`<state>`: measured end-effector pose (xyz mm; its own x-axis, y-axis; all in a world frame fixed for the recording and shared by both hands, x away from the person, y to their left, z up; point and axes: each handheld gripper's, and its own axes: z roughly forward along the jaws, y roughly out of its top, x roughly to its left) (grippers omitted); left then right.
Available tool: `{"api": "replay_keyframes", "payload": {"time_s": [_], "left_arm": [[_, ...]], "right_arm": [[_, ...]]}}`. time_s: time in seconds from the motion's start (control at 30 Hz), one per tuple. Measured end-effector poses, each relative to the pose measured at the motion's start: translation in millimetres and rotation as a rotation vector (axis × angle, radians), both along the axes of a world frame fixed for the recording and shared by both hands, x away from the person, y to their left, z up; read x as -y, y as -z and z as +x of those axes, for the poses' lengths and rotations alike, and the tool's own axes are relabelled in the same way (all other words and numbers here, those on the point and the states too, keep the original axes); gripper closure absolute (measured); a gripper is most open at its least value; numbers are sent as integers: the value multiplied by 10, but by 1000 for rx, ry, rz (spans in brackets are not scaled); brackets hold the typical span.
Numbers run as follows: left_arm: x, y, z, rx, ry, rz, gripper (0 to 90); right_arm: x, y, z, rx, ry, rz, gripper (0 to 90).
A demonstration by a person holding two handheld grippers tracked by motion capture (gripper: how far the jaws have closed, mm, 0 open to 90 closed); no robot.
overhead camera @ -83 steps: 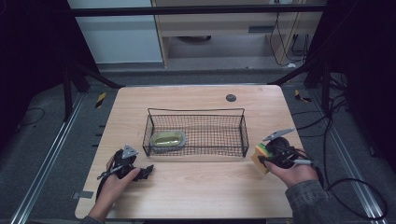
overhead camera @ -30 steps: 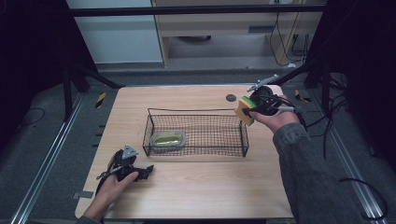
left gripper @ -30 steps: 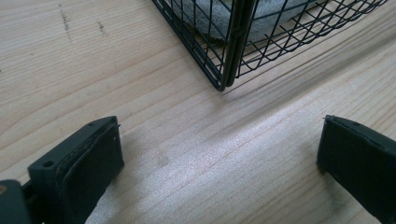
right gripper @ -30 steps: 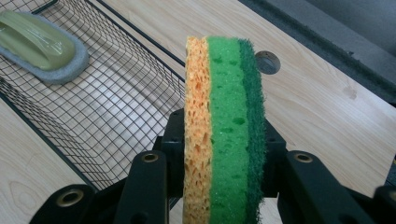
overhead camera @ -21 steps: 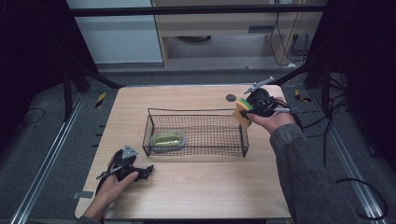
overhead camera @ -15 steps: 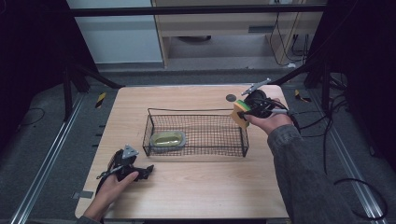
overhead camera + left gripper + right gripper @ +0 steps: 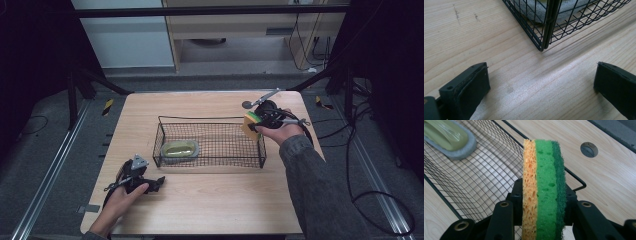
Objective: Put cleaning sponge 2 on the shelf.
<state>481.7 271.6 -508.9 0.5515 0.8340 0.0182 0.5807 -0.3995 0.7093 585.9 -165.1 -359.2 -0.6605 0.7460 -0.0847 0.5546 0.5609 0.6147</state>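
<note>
Two hands, two grippers beside a wire basket

The right gripper (image 7: 254, 122), arm stretched forward, hangs at the basket's (image 7: 210, 145) far right corner, jaws clamped on a sponge (image 7: 544, 190). The left gripper (image 7: 157, 182) rests low just outside its near left corner, jaws wide apart, nothing between them.

Between my right claw's black jaws I am seeing a sponge (image 7: 544, 192) striped orange, bright green and dark green, while beyond it a black wire-grid basket (image 7: 486, 177) is showing a pale olive piece on a grey pad (image 7: 454, 140) over light wood-grain table (image 7: 614, 177).
</note>
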Motion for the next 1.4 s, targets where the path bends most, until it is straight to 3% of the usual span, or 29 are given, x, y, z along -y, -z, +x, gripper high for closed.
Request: {"api": "replay_keyframes", "payload": {"time_s": [0.4,1.4], "left_arm": [[0,0,0,0,0,-1,0],[1,0,0,0,-1,-1,0]], "right_arm": [[25,112,34,-19,13,2,647],[-34,427,148,-62,11,-66,646]]}}
